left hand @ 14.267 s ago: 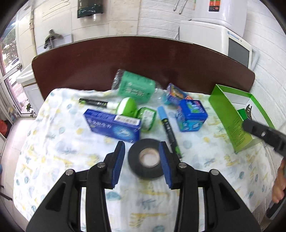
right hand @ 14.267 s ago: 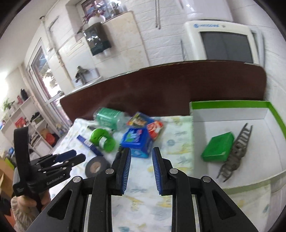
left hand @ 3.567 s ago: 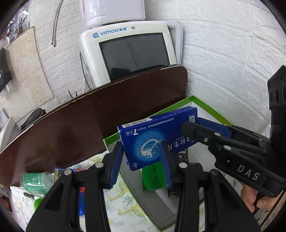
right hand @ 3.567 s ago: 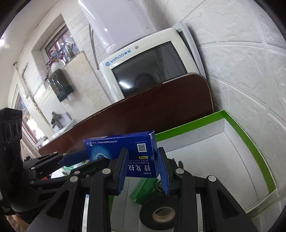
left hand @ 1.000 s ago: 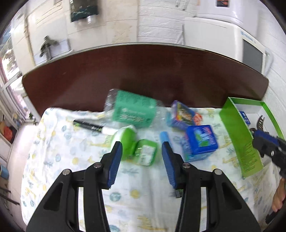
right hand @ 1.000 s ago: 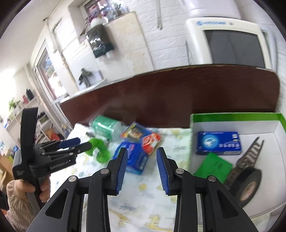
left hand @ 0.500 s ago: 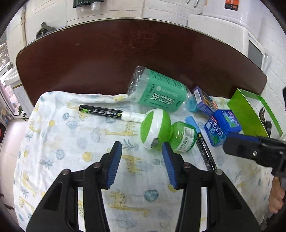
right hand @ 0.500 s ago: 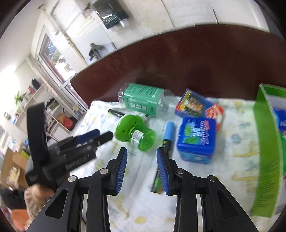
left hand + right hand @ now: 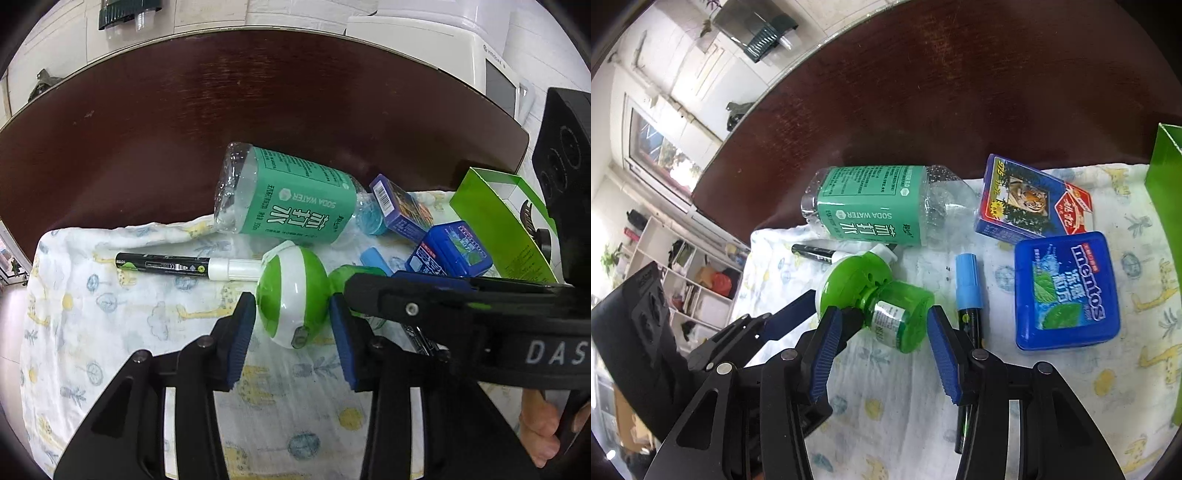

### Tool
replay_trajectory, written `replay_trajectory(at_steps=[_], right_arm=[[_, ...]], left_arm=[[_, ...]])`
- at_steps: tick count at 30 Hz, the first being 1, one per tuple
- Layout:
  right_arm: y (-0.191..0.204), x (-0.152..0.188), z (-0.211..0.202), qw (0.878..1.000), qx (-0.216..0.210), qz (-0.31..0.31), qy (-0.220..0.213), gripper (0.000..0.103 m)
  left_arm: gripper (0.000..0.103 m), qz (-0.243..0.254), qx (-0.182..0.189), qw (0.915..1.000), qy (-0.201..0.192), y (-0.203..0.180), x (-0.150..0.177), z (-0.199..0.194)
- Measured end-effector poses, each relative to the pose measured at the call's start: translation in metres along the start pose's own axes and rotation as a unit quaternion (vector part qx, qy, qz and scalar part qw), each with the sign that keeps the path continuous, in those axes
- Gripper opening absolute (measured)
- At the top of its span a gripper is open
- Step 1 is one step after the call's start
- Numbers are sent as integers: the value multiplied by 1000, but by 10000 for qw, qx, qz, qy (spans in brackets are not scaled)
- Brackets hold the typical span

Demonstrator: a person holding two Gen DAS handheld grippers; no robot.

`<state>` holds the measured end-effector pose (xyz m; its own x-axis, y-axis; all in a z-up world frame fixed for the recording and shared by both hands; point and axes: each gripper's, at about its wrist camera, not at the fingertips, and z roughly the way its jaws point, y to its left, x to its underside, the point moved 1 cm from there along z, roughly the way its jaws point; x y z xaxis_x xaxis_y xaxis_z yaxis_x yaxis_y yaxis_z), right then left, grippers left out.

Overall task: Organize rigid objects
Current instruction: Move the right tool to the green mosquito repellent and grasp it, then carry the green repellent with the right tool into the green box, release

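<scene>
Repellent bottle lies sideways (cap leftward).

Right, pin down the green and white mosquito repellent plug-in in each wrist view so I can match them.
Left wrist: green and white plug-in, centre, round head between this gripper's jaws.
Right wrist: same plug-in, centre-left, green bottle end between this gripper's jaws.
Shared landmark: soda water bottle lying just behind it.

The right hand-held gripper hides most of the green bottle beside the bottle's round cap. The green box is cut off at the picture's edge.
</scene>
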<state>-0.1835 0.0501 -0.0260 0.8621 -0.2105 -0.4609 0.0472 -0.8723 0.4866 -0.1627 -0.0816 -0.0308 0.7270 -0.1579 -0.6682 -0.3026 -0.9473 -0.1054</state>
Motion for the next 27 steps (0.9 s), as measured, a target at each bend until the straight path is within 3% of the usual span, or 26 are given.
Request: replay_trajectory(at_steps=[4,11,12,15,27], right_arm=[[-1,-7,7,9997,209,1,-125,50],[-4,-9,14,9996,284,9,79,50],[-5,-10,14,9996,285,9,84,45],[-1,-9,13,9992,366,-179,34,43],[10,-5,-23,9969,342,-626,-347,43]], left_arm=[[37,62,4,10000,-7,-2,2,2],[38,74,-85,9999,78,-5,5,6],[38,50,-92,9999,90,-6,5,7],[38,-9,-101,9999,112,-6,6,5],[37,90,-252,9994,-196,-35,-2,-33]])
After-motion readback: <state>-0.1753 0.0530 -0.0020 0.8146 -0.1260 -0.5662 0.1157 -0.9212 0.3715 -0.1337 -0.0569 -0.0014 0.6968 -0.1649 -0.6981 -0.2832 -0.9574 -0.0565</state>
